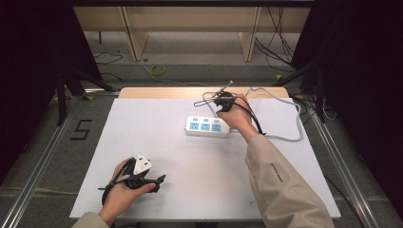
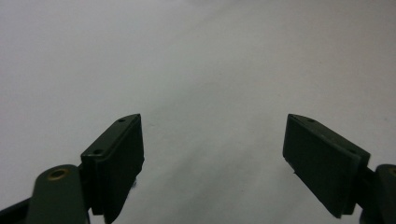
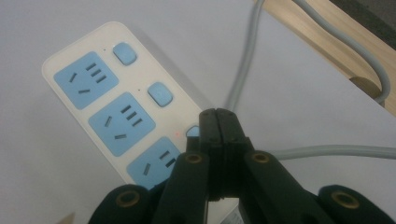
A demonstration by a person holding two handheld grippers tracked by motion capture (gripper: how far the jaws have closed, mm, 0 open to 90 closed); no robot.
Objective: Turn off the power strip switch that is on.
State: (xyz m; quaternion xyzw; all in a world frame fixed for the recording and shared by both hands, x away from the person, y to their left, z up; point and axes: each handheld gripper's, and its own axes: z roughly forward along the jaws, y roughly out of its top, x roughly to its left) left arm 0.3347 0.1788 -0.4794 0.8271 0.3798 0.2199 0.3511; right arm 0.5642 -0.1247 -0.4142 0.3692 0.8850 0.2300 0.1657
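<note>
- White plastic with three pale-blue socket faces: we see the power strip (image 1: 207, 126) lying flat on the white table (image 1: 157, 142), right of centre and toward the far edge.
- Its long axis runs roughly left to right across the table in the high view, sockets facing up; the grey cord (image 1: 285, 137) leaves its right end, loops out to the right and back over the far wooden edge (image 1: 166, 92).
- In the right gripper view the strip (image 3: 105, 100) runs diagonally, each socket paired with a small blue button (image 3: 160, 94); a faint red light glows beside the nearest button.
- That nearest button (image 3: 192, 131) is mostly hidden behind the jaws, so we cannot tell whether the tips touch it. The strip's near end is also covered by the gripper body.
- Our right gripper (image 3: 219, 119) has its jaws pressed together with nothing between them, tips over the strip's edge near that third button. In the high view the right gripper (image 1: 223, 102) sits just behind the strip's right end, the hand partly covering it.
- Our left gripper (image 2: 212, 140) has its jaws spread wide over bare table, gripping nothing.
- In the high view the left gripper (image 1: 142, 175) sits at the near left of the table, well apart from the strip, its jaws pointing right.
</note>
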